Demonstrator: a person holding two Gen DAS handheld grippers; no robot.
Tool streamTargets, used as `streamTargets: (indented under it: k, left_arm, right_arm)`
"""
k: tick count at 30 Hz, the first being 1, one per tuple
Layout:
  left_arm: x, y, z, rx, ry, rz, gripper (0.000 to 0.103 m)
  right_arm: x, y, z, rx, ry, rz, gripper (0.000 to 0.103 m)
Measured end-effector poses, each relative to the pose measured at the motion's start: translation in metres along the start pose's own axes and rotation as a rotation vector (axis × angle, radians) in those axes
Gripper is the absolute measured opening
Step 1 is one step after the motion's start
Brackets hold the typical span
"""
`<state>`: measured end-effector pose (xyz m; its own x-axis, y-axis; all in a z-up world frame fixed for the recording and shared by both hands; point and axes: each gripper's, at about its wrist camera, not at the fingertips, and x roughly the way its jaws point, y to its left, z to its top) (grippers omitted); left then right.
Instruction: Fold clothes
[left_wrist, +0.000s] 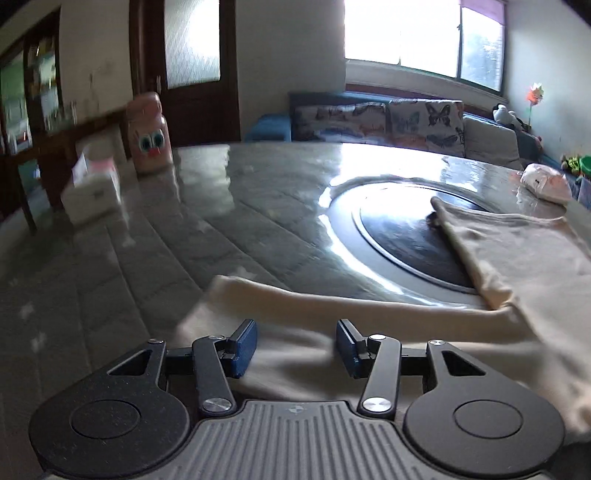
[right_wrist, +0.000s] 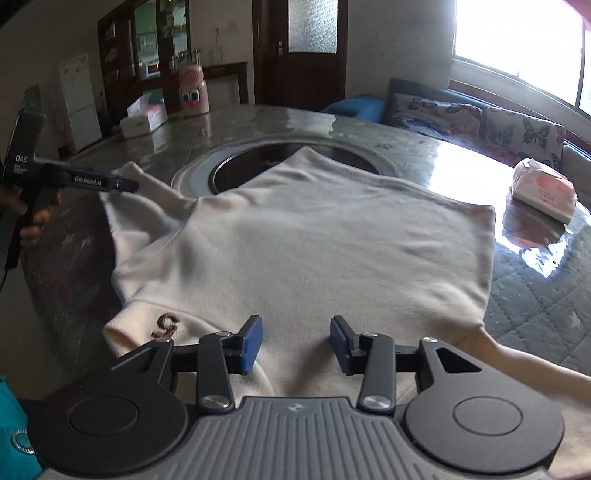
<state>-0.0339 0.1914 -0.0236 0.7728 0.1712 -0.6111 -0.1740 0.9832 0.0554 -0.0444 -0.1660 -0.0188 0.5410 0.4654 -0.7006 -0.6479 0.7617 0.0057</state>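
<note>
Blue pads (right_wrist: 251, 345) of the right gripper (right_wrist: 295, 341) stand apart above the shirt (right_wrist: 314, 240), clamping nothing. That cream shirt lies flat near the table's (right_wrist: 535, 295) front edge, its long axis running from the gripper toward the round inset (right_wrist: 236, 162) at the table's middle; 1 sleeve (right_wrist: 136, 184) points left. The left gripper (left_wrist: 295, 347) hovers over that sleeve with its pads spread, also empty. A pink bottle (right_wrist: 194, 92) and tissue box (right_wrist: 144, 116) sit at the far edge.
</note>
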Motion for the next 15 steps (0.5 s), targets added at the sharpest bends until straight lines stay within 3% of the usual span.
streamTargets:
  k: [6, 8, 10, 15]
  left_arm:
    - [0.010, 0.020, 0.001, 0.042, -0.015, 0.153, 0.054]
    - [0.010, 0.025, 0.006, 0.006, 0.002, 0.178, 0.052]
    - [0.001, 0.019, 0.011, -0.025, -0.005, 0.146, 0.052]
    - [-0.032, -0.035, 0.018, 0.002, -0.058, -0.161, 0.052]
  right_arm:
    - [-0.003, -0.002, -0.001, -0.002, 0.022, 0.000, 0.045]
    - [-0.004, -0.001, -0.001, -0.005, 0.024, 0.000, 0.045]
    - [-0.005, -0.001, 0.000, -0.007, 0.024, 0.001, 0.045]
    - [-0.005, -0.001, 0.003, -0.007, 0.014, 0.004, 0.046]
